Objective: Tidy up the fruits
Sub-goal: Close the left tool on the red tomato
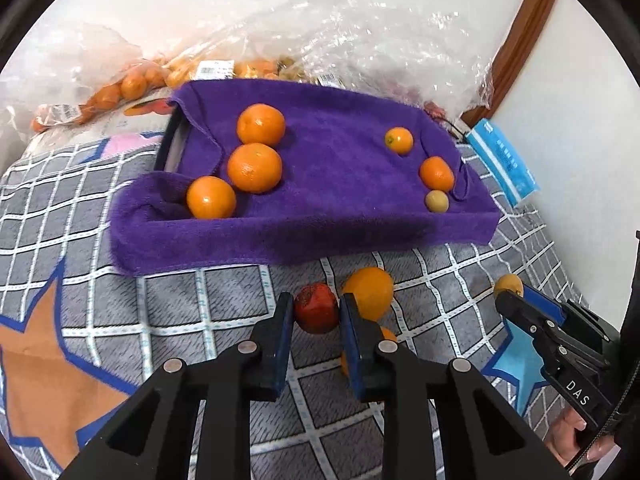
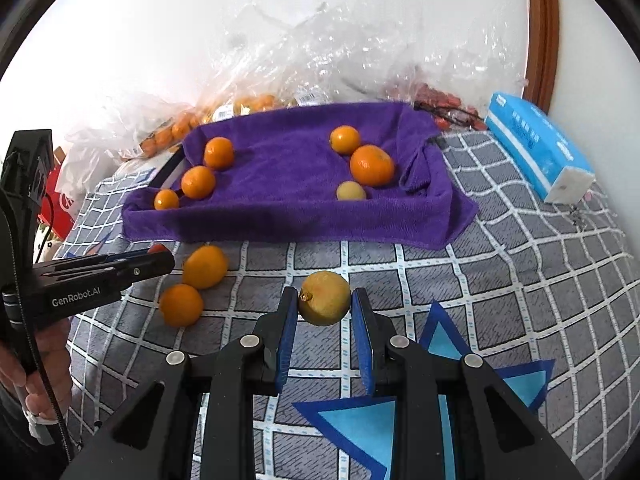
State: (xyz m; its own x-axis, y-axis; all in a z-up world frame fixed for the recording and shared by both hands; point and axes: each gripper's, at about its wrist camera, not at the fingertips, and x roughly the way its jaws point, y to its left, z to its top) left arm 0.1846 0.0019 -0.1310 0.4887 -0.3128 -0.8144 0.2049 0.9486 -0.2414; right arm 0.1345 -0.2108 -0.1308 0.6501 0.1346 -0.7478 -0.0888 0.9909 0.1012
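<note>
Fruits: a red fruit sits clamped between the left gripper jaws; a yellow fruit sits clamped between the right gripper jaws. Both are round, light and likely bruise easily, so grip across the widest part. Only the right view shows two loose oranges beside the left jaws, short of the purple towel.

Six round fruits lie on the purple towel-lined tray; two round orange citrus fruits lie before it on the grey checked bedcover.
</note>
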